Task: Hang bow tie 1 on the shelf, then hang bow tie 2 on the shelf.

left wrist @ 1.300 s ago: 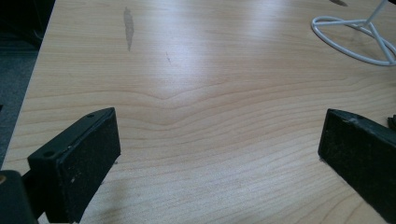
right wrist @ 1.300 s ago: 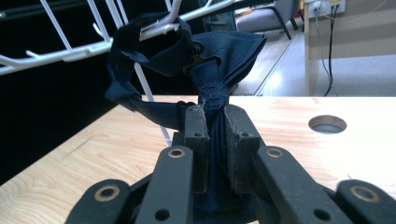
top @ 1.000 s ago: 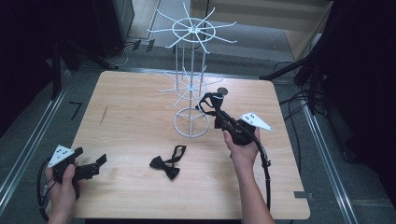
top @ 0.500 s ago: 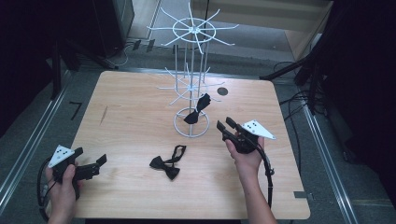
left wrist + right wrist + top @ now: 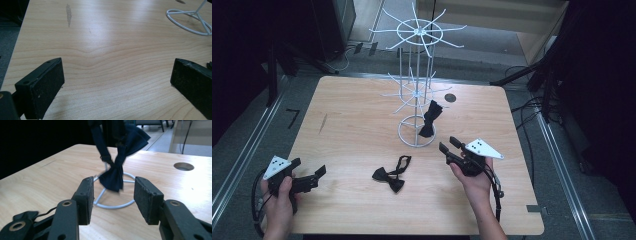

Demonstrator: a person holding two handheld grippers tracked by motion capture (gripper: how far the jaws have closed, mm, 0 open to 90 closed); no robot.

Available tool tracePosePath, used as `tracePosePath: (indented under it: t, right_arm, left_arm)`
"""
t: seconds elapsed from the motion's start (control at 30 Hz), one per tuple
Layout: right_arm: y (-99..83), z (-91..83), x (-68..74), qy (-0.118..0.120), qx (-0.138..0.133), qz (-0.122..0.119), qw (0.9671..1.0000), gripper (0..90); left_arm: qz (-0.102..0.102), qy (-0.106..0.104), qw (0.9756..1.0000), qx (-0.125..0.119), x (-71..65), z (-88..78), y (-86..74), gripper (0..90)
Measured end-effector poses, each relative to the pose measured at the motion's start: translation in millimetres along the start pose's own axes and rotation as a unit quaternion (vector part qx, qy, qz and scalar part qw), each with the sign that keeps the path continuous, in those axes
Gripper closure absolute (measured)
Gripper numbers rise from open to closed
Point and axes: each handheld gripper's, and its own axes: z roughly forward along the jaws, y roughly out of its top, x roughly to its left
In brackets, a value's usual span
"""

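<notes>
- Since the earlier frames the right hand-held gripper (image 5: 452, 145) has drawn back toward the near edge, its jaws apart and empty, leaving one bow tie (image 5: 429, 118) hanging on the wire rack (image 5: 417, 90).
- Left hand-held gripper (image 5: 307, 174) hovers low at the near left corner of the surface (image 5: 352, 115), jaws spread wide, holding nothing.
- Second bow tie (image 5: 390, 175) lies flat between the two grippers.
- Farther off, the rack's ring base (image 5: 113, 205) sits just beyond the right jaws.
</notes>
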Motion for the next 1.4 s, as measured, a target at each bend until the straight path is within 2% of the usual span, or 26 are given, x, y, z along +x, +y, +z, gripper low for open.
tracePosePath:
  t: [0.13, 0.37, 0.5, 0.67, 1.4]
  right_arm:
    - [-3.9, -2.9, 3.8, 0.003, 0.004, -0.003, 1.0, 51.7]
    - [-4.9, -2.5, 6.9, 0.001, -0.001, 0.009, 1.0, 51.5]
    - [-5.9, -0.9, 10.5, 0.001, 0.003, -0.001, 1.0, 51.3]
    - [-6.7, 1.0, 13.5, 0.005, 0.006, 0.0, 1.0, 51.4]
    - [-17.5, 17.8, 44.1, 0.049, 0.032, -0.008, 0.9982, 53.1]
  left_arm:
    - [0.0, -0.001, 1.0, 0.003, 0.1, 0.5, 0.2, 0.0]
    - [-0.001, -0.003, 1.0, 0.003, 0.2, 0.5, 0.2, 0.0]
    - [-0.001, -0.003, 1.0, 0.004, 0.6, 1.1, 0.6, 0.0]
    - [-0.003, -0.003, 1.0, 0.001, 0.2, 0.7, 0.3, 0.0]
    - [-0.002, -0.004, 1.0, 0.005, 0.7, 0.8, 0.6, 0.0]
